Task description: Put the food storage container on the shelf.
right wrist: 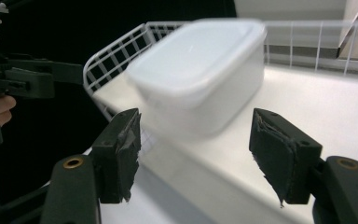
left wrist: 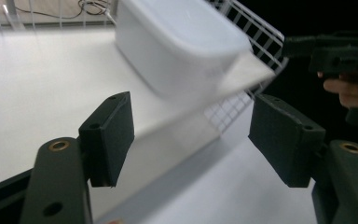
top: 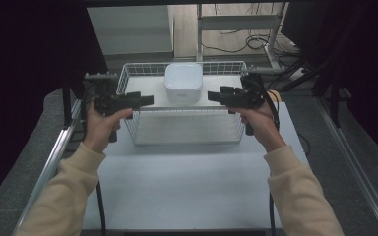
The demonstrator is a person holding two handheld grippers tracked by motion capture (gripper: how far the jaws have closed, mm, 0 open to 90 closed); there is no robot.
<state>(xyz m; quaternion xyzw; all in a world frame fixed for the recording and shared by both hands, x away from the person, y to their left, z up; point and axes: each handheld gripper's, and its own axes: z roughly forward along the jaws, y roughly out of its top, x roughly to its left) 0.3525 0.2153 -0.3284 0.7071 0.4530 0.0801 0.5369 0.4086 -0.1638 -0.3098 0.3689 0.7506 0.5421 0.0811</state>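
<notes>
The box (top: 183, 82) is blurred in both gripper views, and the left gripper view cuts off its far end. There is 1 box, 1 wire basket (top: 128, 78) and 2 grippers. The box sits in the basket, ahead of both sets of jaws and between the 2 grippers, touching neither. The left gripper (top: 146, 100) has its jaws apart with nothing between them; so does the right gripper (top: 214, 96).

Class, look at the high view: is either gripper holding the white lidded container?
No: the white lidded container sits alone in the wire basket, with the left gripper and right gripper open beside it.
</notes>
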